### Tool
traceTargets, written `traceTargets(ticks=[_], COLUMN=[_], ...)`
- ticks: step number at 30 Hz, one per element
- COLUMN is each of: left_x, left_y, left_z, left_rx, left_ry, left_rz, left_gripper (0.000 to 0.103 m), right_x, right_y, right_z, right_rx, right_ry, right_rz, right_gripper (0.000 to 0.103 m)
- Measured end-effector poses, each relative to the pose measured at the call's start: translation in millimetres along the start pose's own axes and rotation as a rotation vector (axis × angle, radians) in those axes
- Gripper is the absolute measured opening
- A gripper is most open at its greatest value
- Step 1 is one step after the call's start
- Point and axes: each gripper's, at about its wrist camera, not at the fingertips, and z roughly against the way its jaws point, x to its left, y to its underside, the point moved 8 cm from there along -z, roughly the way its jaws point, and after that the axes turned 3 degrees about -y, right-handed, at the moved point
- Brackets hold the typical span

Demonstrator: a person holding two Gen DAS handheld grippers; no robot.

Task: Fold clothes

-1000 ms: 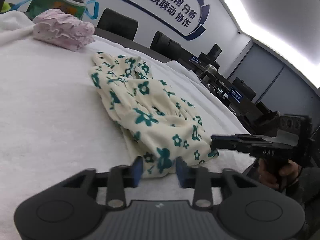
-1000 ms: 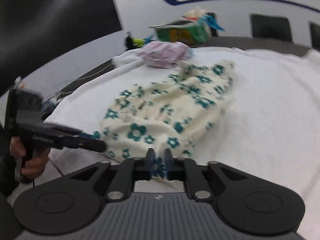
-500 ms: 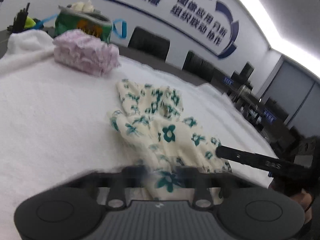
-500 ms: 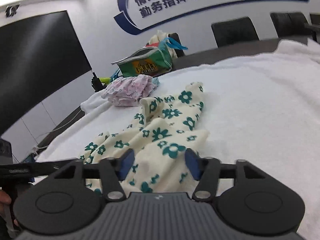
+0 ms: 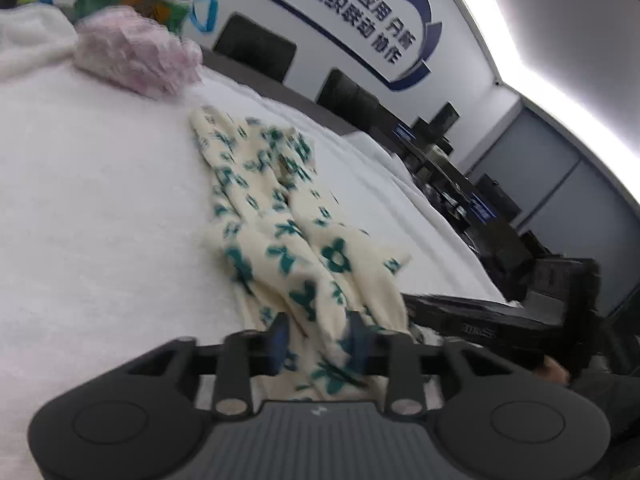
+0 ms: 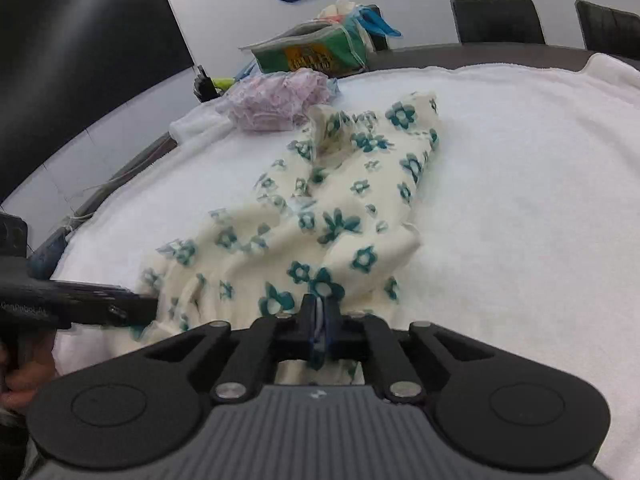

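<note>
A cream garment with teal flowers (image 5: 280,236) lies rumpled on the white towel-covered table (image 5: 88,200); it also shows in the right wrist view (image 6: 320,208). My left gripper (image 5: 318,340) has its jaws apart with the garment's near hem lying between them. My right gripper (image 6: 320,312) is shut on the garment's near edge. The right gripper also appears at the right of the left wrist view (image 5: 420,312), and the left gripper at the left of the right wrist view (image 6: 148,308).
A folded pink garment (image 6: 276,96) lies at the far side of the table, also seen in the left wrist view (image 5: 136,56). A green bag (image 6: 312,48) stands behind it. Black chairs (image 6: 496,20) line the far edge. The towel's near edge (image 6: 80,340) hangs off the table.
My right gripper has shut on the garment's near edge after standing open half a second ago. Both grippers have shifted and the cloth is pulled longer toward me.
</note>
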Motion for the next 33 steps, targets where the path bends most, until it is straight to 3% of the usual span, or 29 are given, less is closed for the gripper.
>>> traceTargets(ticks=[1,3,4,6,7,8,9,10,11,13,15,16,18,21,24,26,27,28,31,32,33], left_x=[-0.8,-2.6,-3.6,-7.1,-11.2,-15.5,-20.4,-24.6,-26.4,-29.2,-25.6,-22.1,-16.9,-16.7,-17.1,-15.3,-14.4,-13.7,-17.2,-19.8,-23.5], left_y=[-6.5,-19.4,-26.1,-39.4,-41.8,-42.7,-38.6,-34.7,-31.6,-24.1,-18.1,-16.0,-11.9,-5.5,-2.8,-2.8,-3.4,-5.8,-11.9,-14.3,-16.1], left_z=[5.6,16.9,20.4,10.3,-0.1,-10.2,-19.6,-26.7,-26.4,-19.1,-13.3,-12.8,-17.2,-25.0,-24.0,-21.6,-19.6,-14.5,11.4,18.5,23.3], left_rx=[-0.026,-0.077,-0.098,-0.107,-0.102,-0.093,-0.071,-0.053,-0.053,-0.064,-0.064,-0.061,-0.044,-0.033,-0.047,-0.057,-0.064,-0.079,-0.149,-0.165,-0.176], left_ry=[-0.016,-0.047,-0.062,-0.085,-0.102,-0.116,-0.122,-0.123,-0.108,-0.079,-0.081,-0.085,-0.099,-0.135,-0.154,-0.158,-0.162,-0.171,-0.145,-0.124,-0.104], left_rz=[-0.005,-0.016,-0.018,-0.013,-0.041,-0.069,-0.098,-0.120,-0.121,-0.139,-0.150,-0.151,-0.155,-0.199,-0.220,-0.216,-0.215,-0.217,-0.239,-0.243,-0.243], left_gripper=[0.054,0.063,0.066,0.070,0.068,0.056,0.019,0.000,0.004,0.002,0.002,0.002,0.002,0.003,0.004,0.010,0.018,0.021,0.027,0.026,0.026], right_x=[-1.0,-2.6,-4.5,-10.3,-13.3,-14.7,-15.6,-16.5,-11.5,1.8,17.0,15.9,-0.7,-37.4,-44.8,-42.2,-40.9,-40.0,-27.9,-20.7,-10.9], right_y=[-2.9,-12.5,-17.6,-26.1,-28.5,-27.8,-26.3,-24.8,-24.1,-23.0,-28.3,-31.3,-32.6,-17.0,-8.8,-12.4,-15.8,-18.9,-27.5,-29.7,-30.0], right_z=[6.6,28.0,37.4,43.5,38.4,28.2,17.0,5.9,4.4,7.4,26.6,32.0,21.3,-26.2,-33.7,-17.3,-5.8,5.9,38.0,45.7,49.3], right_rx=[-0.027,-0.108,-0.155,-0.199,-0.201,-0.177,-0.146,-0.116,-0.112,-0.118,-0.171,-0.185,-0.164,-0.040,-0.034,-0.080,-0.113,-0.148,-0.236,-0.254,-0.264], right_ry=[0.015,0.030,0.040,0.039,0.034,0.039,0.046,0.053,0.025,-0.051,-0.324,-0.421,-0.481,-0.364,-0.302,-0.221,-0.157,-0.086,0.080,0.082,0.061], right_rz=[0.003,0.007,0.002,-0.045,-0.072,-0.085,-0.093,-0.102,-0.094,-0.069,-0.132,-0.186,-0.287,-0.440,-0.462,-0.395,-0.346,-0.296,-0.133,-0.096,-0.064], right_gripper=[0.038,0.068,0.073,0.073,0.071,0.067,0.044,0.010,0.003,0.002,0.001,0.001,0.001,0.003,0.007,0.023,0.047,0.058,0.056,0.053,0.044])
